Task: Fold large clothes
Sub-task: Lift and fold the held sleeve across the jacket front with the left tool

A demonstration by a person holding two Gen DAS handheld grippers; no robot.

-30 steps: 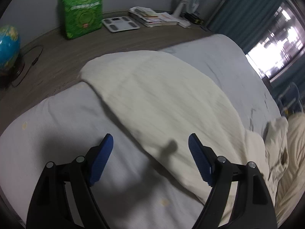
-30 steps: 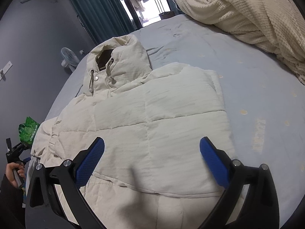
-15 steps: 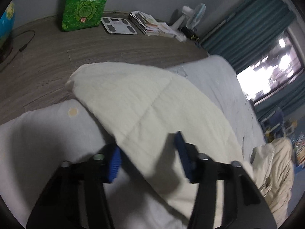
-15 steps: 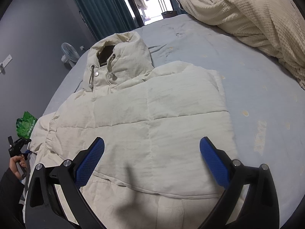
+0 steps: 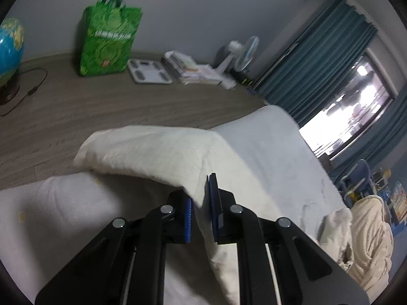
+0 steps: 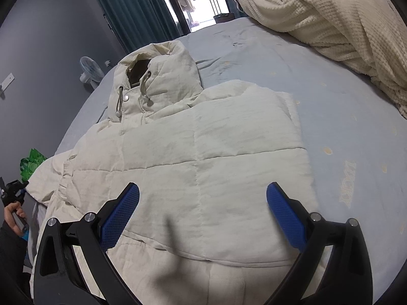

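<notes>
Your cream jacket (image 6: pixel 193 152) lies flat on the bed (image 6: pixel 343 117), bare sheet open beyond its right edge up to the knit blanket (image 6: pixel 330 12). Its hem is cut off under your right tool (image 6: pixel 203 203), which hovers above it, jaws wide and empty. Your left tool (image 5: pixel 201 203) has just clamped onto the sleeve (image 5: pixel 152 150) at the bed's floor-side edge.

Both hand-held tools share one build: the left gripper (image 5: pixel 202 203) and the right gripper (image 6: pixel 203 203) have matte black angular linkage arms joined by round silver pivot screws. Their fingers (image 6: pixel 120 213) carry flat blue pads with a fine cross-hatched, ribbed texture. At the edge of the right wrist view, the person's hand (image 6: pixel 12 216) emerges from a dark sleeve (image 6: pixel 7 244).
</notes>
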